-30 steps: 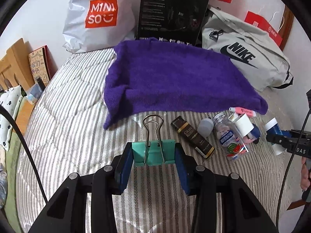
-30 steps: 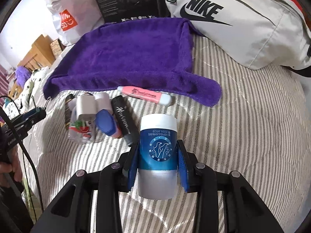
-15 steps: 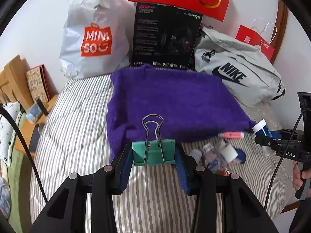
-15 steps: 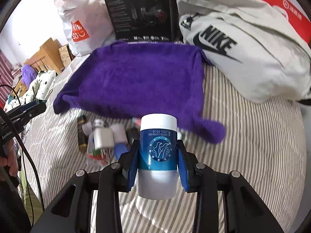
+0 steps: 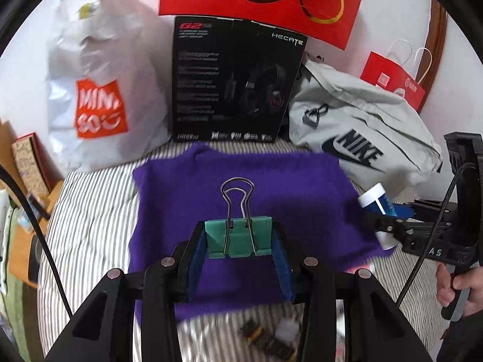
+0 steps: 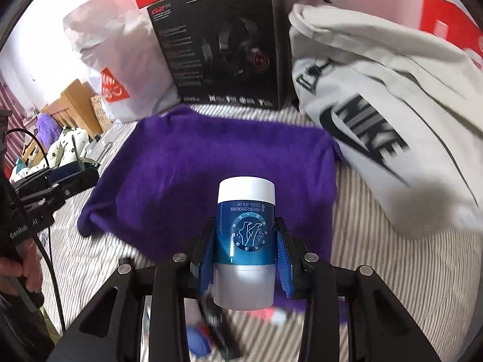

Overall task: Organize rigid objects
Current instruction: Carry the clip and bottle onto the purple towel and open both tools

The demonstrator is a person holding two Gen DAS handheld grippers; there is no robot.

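Moved: both grippers have risen and swung forward over the towel since a second ago; the pile of small items has slid from mid-view to the bottom edge, blurred.
Left gripper: closed on the clip, a teal binder clip with wire handles upright, held above the towel's near half.
Right gripper: clamped on the bottle, blue band and white cap, held above the towel's near right part; in the left view it shows at the towel's right edge.
Done: two items lifted clear of the pile; neither is set down yet.
Left: the towel looks bare, so placing these two comes next, I judge; several items remain on the striped bed below the grippers.
Writing, bottle: an upside-down date print, roughly "2026.09.18", over a round emblem.
Writing, box: "HECATE", "G2".
Writing, grey bag: "NIKE".
Writing, white bag: "MINISO", blurred.
Writing, right gripper body: "AS" visible, rest hidden.
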